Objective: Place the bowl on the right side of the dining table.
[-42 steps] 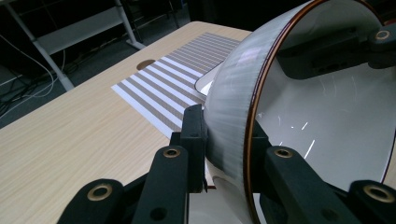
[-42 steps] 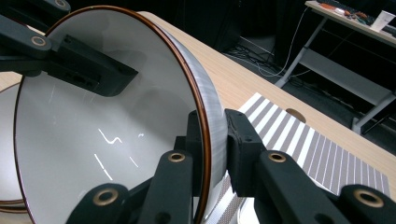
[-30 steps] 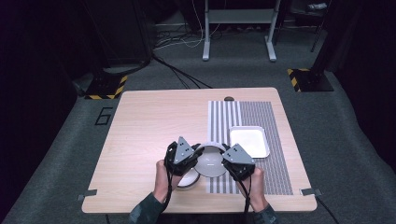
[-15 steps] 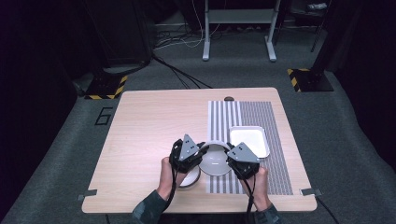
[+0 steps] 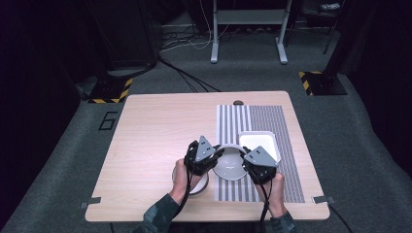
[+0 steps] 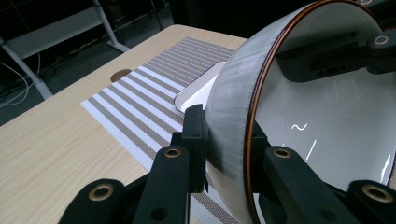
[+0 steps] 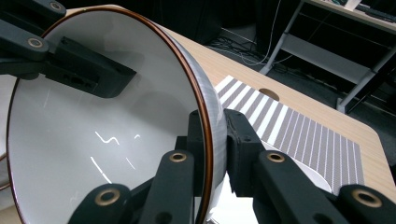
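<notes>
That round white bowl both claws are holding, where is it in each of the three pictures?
High view: the bowl sits low in the middle, between the left gripper and the right gripper.
Left gripper view: the bowl takes up the right half, its rim clamped between the jaws.
Right gripper view: the bowl takes up the left half, rim clamped likewise.
Shared landmark: the striped mat.

Left gripper point(image 5: 206, 156): black body, grey three-cornered plate on top, black cable trailing back along forearm. Right gripper point(image 5: 258, 162): same black build, same grey plate, own black cable. Jaws in both gripper views: matte black linkage bars, brass-coloured rivets at pivots. Left sleeve point(image 5: 158, 219): dark green camouflage pattern. Both hands bare.
</notes>
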Available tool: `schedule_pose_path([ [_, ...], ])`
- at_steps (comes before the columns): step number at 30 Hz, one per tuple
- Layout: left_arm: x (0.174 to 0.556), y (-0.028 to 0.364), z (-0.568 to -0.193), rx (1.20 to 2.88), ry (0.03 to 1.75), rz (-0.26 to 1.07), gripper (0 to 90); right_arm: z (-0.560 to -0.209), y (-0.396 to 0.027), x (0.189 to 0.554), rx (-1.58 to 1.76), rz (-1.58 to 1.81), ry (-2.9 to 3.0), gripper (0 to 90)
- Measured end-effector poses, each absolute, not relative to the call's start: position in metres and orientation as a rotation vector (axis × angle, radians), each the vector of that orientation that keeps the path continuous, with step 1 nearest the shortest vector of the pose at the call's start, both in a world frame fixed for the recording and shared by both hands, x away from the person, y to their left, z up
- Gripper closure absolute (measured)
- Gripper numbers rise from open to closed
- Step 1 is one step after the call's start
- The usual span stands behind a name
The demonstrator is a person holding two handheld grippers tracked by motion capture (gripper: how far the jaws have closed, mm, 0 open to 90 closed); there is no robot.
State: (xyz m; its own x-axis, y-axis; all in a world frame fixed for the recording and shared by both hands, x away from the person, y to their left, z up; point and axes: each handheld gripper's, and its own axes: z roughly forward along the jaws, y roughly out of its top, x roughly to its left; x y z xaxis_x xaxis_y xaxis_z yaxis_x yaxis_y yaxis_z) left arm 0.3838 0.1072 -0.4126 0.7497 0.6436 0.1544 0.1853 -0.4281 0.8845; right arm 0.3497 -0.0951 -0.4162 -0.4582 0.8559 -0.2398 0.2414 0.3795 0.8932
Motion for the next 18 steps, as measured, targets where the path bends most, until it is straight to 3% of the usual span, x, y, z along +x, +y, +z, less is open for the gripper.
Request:
schedule_pose_path([
  [18,0.399,0.084,-0.412,2.009,0.613,0.595,78.6,-0.419,-0.114,0.359,0.977,1.064,1.883,81.5],
])
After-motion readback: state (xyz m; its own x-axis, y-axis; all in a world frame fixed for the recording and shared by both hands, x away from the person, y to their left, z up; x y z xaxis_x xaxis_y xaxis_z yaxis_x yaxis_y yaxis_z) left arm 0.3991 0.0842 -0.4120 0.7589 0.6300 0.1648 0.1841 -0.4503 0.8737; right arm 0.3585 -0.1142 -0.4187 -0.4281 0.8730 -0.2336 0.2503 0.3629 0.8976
